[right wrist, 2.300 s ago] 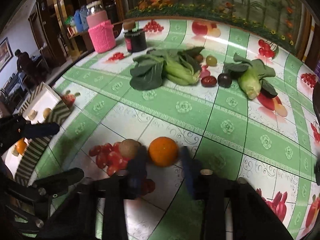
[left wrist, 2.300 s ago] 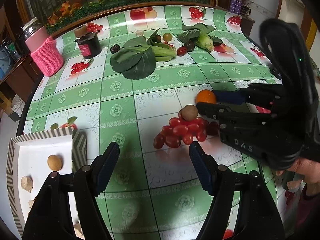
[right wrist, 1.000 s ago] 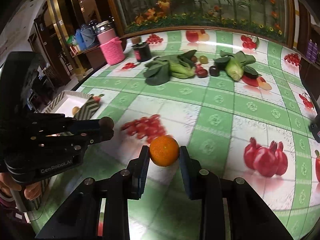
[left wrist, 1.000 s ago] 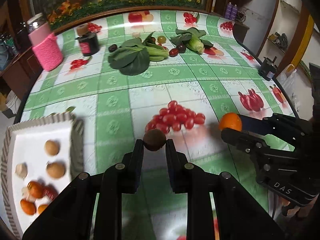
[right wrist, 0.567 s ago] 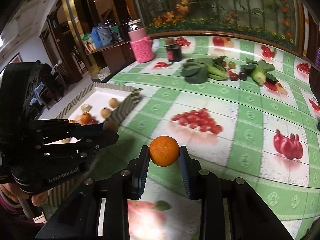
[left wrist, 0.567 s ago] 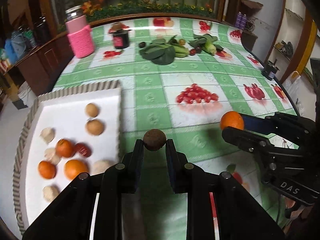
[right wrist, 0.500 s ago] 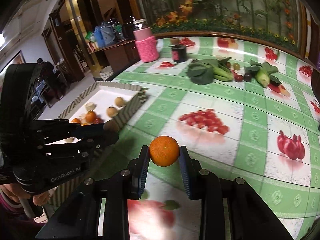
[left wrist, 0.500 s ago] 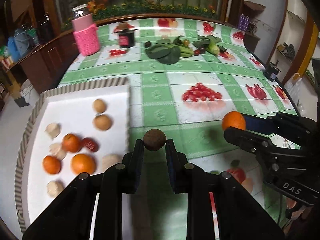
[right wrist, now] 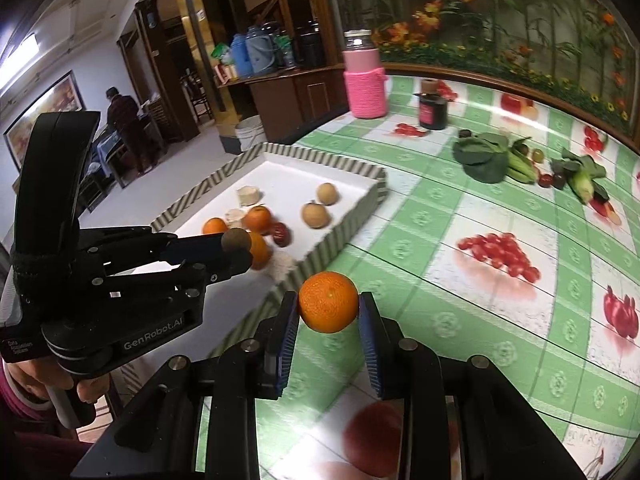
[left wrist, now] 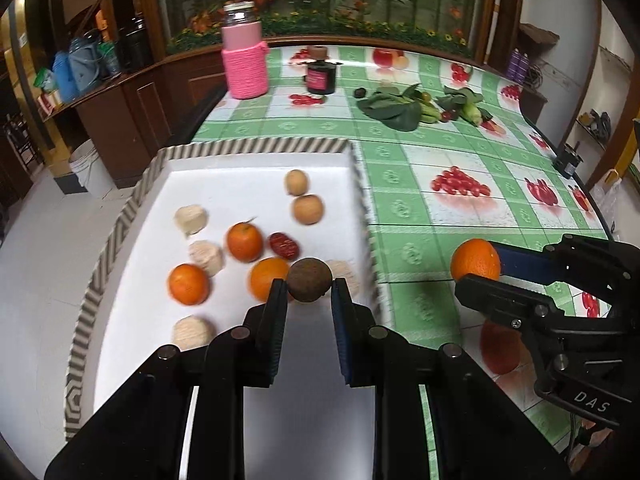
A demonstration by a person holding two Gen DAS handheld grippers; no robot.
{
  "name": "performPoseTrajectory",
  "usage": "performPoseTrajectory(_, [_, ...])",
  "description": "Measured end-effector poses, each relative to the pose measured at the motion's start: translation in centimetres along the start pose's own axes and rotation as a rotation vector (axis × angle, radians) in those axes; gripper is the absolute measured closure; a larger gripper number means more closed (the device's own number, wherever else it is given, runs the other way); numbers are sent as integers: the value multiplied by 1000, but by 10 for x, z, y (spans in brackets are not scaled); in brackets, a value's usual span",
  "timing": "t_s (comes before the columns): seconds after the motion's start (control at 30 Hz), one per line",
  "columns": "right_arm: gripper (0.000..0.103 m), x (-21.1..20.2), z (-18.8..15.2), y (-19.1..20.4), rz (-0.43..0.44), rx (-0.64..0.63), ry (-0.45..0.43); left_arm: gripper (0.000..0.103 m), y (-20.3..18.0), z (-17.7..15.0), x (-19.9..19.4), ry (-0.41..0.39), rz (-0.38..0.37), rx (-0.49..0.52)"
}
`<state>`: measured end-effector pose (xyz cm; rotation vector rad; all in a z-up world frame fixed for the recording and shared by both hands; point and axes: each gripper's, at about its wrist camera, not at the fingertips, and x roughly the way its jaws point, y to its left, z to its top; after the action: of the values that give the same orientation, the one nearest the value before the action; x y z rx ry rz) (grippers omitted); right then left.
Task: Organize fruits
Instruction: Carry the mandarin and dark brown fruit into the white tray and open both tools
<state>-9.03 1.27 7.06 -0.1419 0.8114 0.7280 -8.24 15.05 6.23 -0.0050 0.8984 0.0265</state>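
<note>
My left gripper (left wrist: 309,289) is shut on a small round brown fruit (left wrist: 309,285) and hangs over the right part of the white tray (left wrist: 248,182) with the striped rim. Several oranges, pale round fruits and a red one lie in the tray. My right gripper (right wrist: 328,309) is shut on an orange (right wrist: 328,307) above the green checked tablecloth, just right of the tray (right wrist: 352,216). In the left wrist view the right gripper (left wrist: 478,270) holds the orange (left wrist: 475,259) beside the tray's right wall. In the right wrist view the left gripper (right wrist: 236,246) carries the brown fruit (right wrist: 236,240).
A heap of cherry tomatoes (left wrist: 460,186) lies mid-table. Leafy greens, corn and small dark fruits (left wrist: 416,106) lie at the far side, with a pink knitted jar (left wrist: 244,60) and a dark jar (left wrist: 320,78). A person (right wrist: 126,128) stands in the far room.
Both grippers have carried their fruits leftward from the tomato heap towards the tray. The brown fruit now hangs over the tray's inside; the orange has come near the tray's right wall.
</note>
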Motion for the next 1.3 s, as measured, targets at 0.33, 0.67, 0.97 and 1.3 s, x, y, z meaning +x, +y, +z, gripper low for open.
performPoseTrajectory(0.33, [73,21,11,38,77,-63,24,83,54,-19,-11,28,56,-66])
performPoseTrajectory(0.67, [73,61,12,77,118,-153,113,83,86,-32,13,109,64,-126])
performPoseTrajectory(0.97, [73,96,20,78,81,-174,181,83,86,-19,25,95,42,-125])
performPoseTrajectory(1.3, [72,110,25,72,63,-177,187,83,82,-8,34,82,40,-124])
